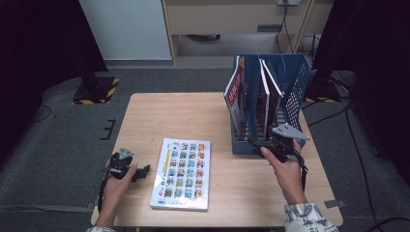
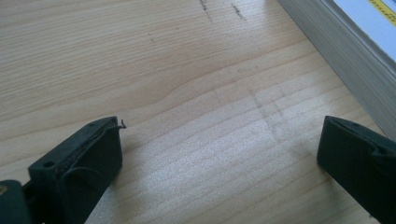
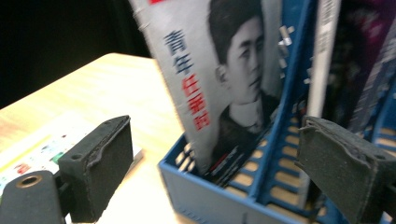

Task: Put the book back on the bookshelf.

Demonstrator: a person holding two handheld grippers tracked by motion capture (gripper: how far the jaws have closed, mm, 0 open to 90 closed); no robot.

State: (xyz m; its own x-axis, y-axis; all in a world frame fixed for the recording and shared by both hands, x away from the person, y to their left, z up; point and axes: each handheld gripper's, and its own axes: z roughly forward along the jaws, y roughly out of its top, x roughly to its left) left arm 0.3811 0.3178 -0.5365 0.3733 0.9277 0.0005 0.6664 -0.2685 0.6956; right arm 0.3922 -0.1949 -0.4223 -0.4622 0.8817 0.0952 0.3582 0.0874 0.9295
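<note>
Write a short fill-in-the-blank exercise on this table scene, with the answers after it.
1. The books stand in a rack coloured ____.
2. The picture book lies ____ on the table.
3. The right gripper, by the rack, has its jaws ____.
4. The left gripper rests on the ____.

Answers: blue; flat; open; table
</note>
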